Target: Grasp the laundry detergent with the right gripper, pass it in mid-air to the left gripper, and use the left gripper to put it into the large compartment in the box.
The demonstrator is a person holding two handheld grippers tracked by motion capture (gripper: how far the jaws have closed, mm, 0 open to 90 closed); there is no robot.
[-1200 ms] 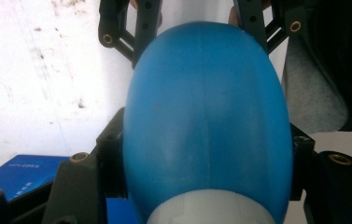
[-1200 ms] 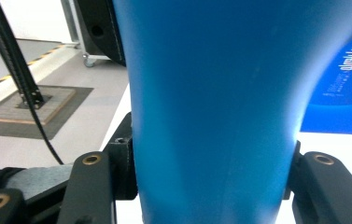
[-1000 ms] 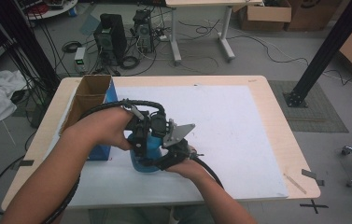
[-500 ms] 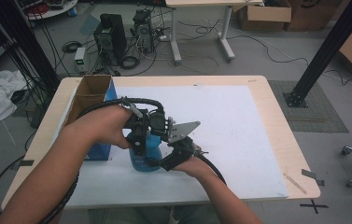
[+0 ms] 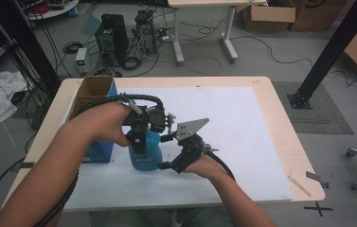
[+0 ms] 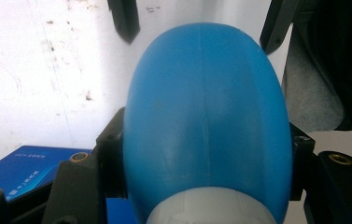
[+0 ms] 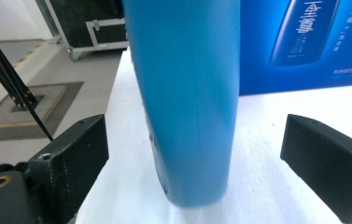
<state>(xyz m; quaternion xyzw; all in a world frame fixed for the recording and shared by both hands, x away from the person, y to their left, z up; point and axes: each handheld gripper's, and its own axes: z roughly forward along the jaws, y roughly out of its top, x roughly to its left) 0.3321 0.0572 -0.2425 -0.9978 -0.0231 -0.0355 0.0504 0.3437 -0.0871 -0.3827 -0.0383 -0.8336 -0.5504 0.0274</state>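
Right now we have one blue bottle [image 5: 145, 152] standing upright on the white mat [image 5: 242, 142] that covers the surface [image 5: 280, 118], just beside the blue box [image 5: 101, 150] at the left. Our left gripper [image 5: 139, 137] comes down from above and is clamped on the bottle's upper part; in the left gripper view the rounded blue shoulder [image 6: 206, 116] sits pressed between the two black jaws, with a pale neck or cap showing at the bottom. Our right gripper [image 5: 174, 153] sits low at the bottle's right side, and its jaws have just been opening: in the right gripper view they stand wide apart, the bottle's body [image 7: 187, 93] between them but clear of both pads. We judge the bottle to be smooth, stiff plastic, likely slippery on its curved faces and somewhat yielding if squeezed hard; how full or heavy it is we cannot tell. The narrow neck just under the cap looks to us the safest place to take hold, since the swelling shoulder below it would stop a slip, while the flat sides of the body offer a second grip lower down. By our count: one bottle, one blue printed box, one open cardboard box [image 5: 93, 90] behind it, two grippers, one mat.
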